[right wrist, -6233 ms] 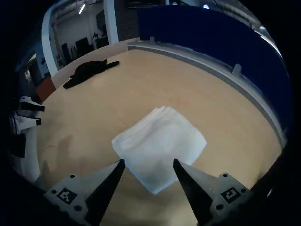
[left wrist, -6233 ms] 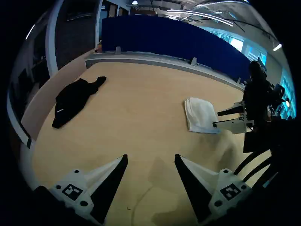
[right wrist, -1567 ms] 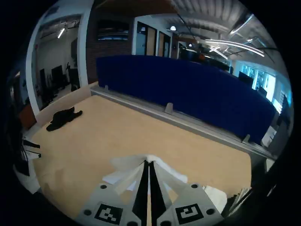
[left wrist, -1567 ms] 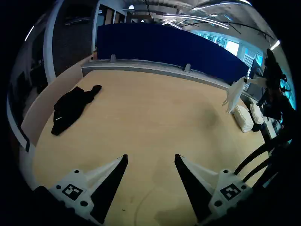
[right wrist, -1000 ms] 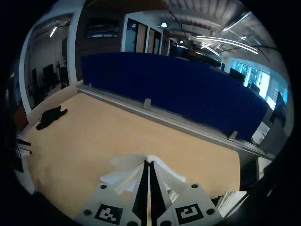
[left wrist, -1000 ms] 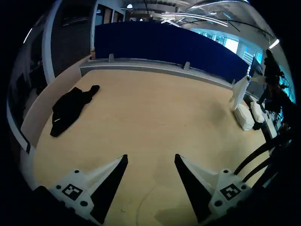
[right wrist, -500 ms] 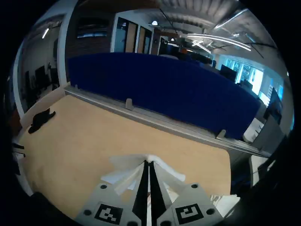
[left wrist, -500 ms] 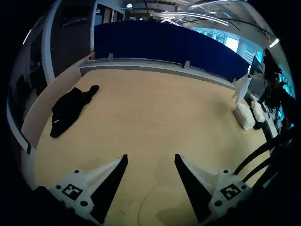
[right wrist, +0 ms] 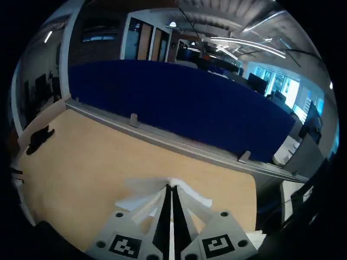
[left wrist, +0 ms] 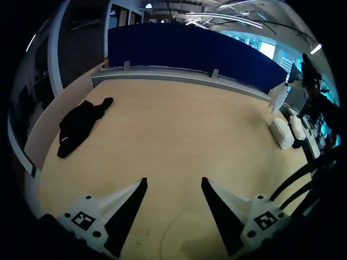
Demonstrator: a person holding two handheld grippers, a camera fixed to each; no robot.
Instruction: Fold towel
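My right gripper (right wrist: 171,190) is shut on a folded white towel (right wrist: 143,193), whose folds stick out on both sides of the closed fingers, lifted above the wooden table (right wrist: 86,160). In the left gripper view the same towel (left wrist: 276,96) hangs in the air at the far right, held up past the table's right end. My left gripper (left wrist: 173,184) is open low over the near part of the table (left wrist: 173,130), with nothing between its fingers.
A black garment (left wrist: 78,122) lies at the table's left side; it also shows small as the black garment (right wrist: 38,138). Folded white towels (left wrist: 282,133) are stacked off the right end. A blue partition (left wrist: 191,47) runs behind the far edge. A person (left wrist: 316,104) stands at right.
The right gripper, shut on the towel since lifting it off the table, has kept swinging right toward the stack beyond the table's end. The left gripper has stayed open in place.
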